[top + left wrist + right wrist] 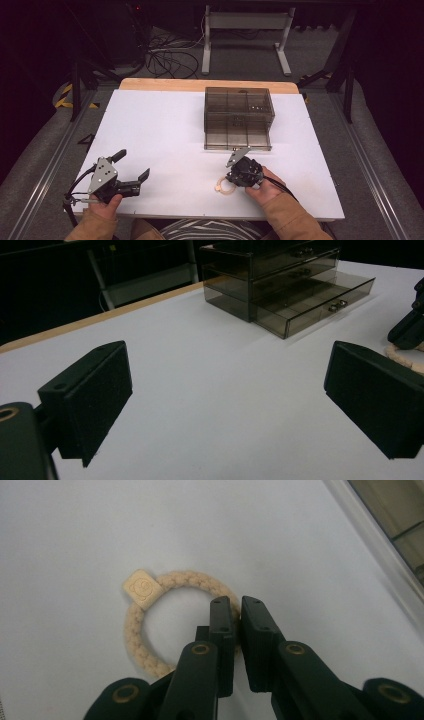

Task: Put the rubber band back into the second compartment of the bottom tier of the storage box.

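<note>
Your right gripper (234, 611) is clenched on the cream braided hair tie (145, 630), its jaws pinching the braid on the side of the loop opposite the square charm (143, 589). The tie lies flat on the white table (150, 125), near the front edge and right of centre; in the high view it shows as a pale ring (223, 186) just left of your right hand (265, 187).

Your left gripper (131, 178) is released, jaws spread wide with nothing between them, and hangs over the front-left part of the table, well apart from the tie.

The smoked-plastic drawer unit (239, 117) stands toward the back edge, right of centre. Its bottom drawer (320, 297) is pulled out toward you and looks empty, so the step in hand is judged to be lifting the tie and carrying it there.

Recommendations:
- Whether the pads hold the full thickness of the braid cannot be confirmed from the right gripper view. Lift slowly at first and check that the whole loop leaves the table.
- Keep the jaws tight throughout the carry; the tie is soft and light, and will likely hang and swing with the charm lowest.
- Raise it high enough for the hanging loop to clear the drawer's front wall, then move in over the open tray.
- Release only when the loop is wholly above the tray, not over its rim.
- Hold the left gripper ready to steady the unit if it shifts.
</note>
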`<state>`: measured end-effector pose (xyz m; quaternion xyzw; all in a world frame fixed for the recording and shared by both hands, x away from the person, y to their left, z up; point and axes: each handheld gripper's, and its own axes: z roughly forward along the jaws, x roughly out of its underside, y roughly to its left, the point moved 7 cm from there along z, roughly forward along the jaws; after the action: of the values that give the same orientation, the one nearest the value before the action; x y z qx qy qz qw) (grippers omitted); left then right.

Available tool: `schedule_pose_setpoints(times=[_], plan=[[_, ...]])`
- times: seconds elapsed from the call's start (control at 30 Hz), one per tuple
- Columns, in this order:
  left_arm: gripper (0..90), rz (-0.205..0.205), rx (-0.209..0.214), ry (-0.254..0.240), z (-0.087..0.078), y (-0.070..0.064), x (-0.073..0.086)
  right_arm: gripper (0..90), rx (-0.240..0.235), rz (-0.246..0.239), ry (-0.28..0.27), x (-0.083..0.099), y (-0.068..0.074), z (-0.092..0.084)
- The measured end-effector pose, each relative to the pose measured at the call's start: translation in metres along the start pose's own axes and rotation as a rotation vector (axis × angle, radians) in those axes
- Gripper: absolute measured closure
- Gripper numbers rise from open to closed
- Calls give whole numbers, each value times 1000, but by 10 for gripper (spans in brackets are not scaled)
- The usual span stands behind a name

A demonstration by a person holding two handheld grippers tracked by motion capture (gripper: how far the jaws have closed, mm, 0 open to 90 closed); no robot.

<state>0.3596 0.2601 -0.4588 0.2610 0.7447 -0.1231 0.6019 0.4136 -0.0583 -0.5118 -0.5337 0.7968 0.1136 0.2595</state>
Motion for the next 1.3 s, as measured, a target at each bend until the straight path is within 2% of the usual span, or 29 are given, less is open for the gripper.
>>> schedule_pose_setpoints(times=[0.53,0.87,0.93,1.3], plan=[[58,-2,0,-1,0,0,0,850,5,-10,-4,0,0,-1],[58,-3,-1,-1,0,0,0,850,40,-17,-94,-6,-3,-23],[58,-2,-1,-2,0,0,0,850,53,-25,-131,-8,-3,-29],[59,-3,-1,-2,0,0,0,849,96,-38,-230,-15,-3,-46]])
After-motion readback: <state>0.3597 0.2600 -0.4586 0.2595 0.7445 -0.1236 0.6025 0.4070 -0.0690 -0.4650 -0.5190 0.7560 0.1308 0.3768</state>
